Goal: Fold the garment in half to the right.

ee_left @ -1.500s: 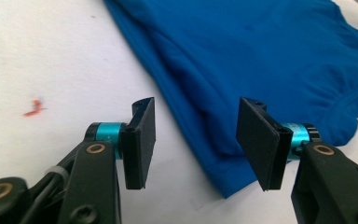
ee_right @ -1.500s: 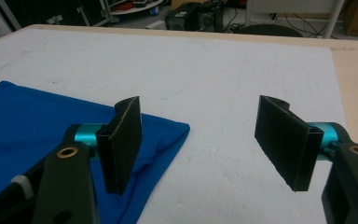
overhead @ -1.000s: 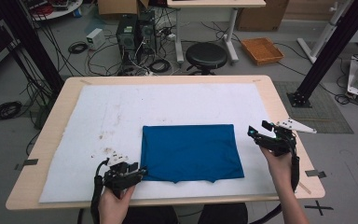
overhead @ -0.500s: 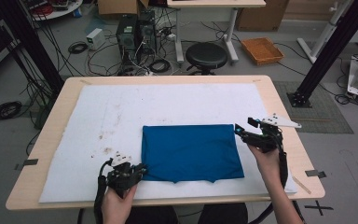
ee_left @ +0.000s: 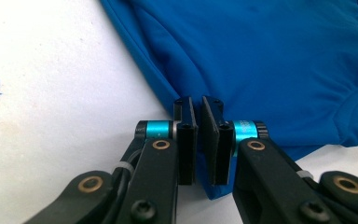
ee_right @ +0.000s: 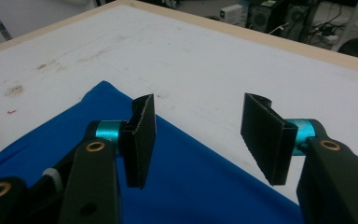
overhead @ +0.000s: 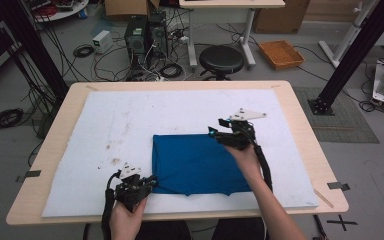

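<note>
High view: the folded blue cloth garment point(overhead: 197, 162) lies at the white mat's point(overhead: 105, 125) six o'clock. Left gripper view: the left gripper point(ee_left: 198, 140), having just closed, pinches its corner thinly; it could slip free. Right gripper view: the right gripper point(ee_right: 205, 140), jaws narrowing but open and empty, hovers over the far edge and may snag one layer.

A lab: computer towers point(overhead: 144, 35), floor cables point(overhead: 5, 118), black frame struts point(overhead: 352, 55), stool point(overhead: 222, 59).
</note>
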Demonstrator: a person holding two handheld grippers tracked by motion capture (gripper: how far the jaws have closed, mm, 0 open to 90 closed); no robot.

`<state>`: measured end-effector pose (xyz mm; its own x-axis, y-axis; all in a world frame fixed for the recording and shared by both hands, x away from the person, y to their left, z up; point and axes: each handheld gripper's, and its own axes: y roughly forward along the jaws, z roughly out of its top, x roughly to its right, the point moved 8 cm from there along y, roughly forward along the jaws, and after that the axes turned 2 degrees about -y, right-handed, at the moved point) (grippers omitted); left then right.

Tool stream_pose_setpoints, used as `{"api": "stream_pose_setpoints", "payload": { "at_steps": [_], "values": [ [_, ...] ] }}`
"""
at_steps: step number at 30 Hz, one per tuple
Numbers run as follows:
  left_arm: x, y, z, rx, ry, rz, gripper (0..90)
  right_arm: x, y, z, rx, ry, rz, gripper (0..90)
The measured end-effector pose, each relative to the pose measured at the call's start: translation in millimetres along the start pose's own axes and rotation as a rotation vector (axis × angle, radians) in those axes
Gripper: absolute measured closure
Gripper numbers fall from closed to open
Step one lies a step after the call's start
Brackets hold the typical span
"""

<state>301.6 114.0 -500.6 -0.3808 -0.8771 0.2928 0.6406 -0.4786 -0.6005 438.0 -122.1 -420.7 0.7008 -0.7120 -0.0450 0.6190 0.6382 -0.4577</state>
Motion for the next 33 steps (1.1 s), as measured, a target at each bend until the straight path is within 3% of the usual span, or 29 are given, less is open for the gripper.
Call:
{"api": "stream_pose_setpoints", "payload": {
  "at_steps": [9,11,13,17,24,29,33],
  "values": [
    [-0.2,0.3,0.0,0.003,0.004,0.002,84.1,-39.4,70.5,16.2,-0.064,0.005,0.076,55.4],
    [-0.4,0.4,0.0,0.0,0.007,0.002,84.1,-48.4,86.8,17.0,-0.083,0.04,0.12,59.6],
    [-0.3,0.2,0.0,0.002,0.005,0.001,84.1,-57.4,104.1,16.3,-0.114,0.055,0.136,61.6],
    [-0.5,0.2,-0.2,0.004,0.007,-0.001,84.0,-77.8,134.2,15.4,-0.17,0.009,0.123,62.5],
    [0.0,0.0,-0.5,0.007,0.005,-0.003,84.0,-100.4,166.0,15.3,-0.233,-0.039,0.109,64.0],
    [-0.2,-0.3,-1.0,0.006,0.012,0.001,84.0,-104.6,179.6,8.0,-0.269,-0.028,0.104,66.7],
    [-0.2,-0.2,-1.0,0.007,0.012,0.002,83.9,-106.3,186.4,3.5,-0.301,-0.07,0.081,75.2]
  ]
}}
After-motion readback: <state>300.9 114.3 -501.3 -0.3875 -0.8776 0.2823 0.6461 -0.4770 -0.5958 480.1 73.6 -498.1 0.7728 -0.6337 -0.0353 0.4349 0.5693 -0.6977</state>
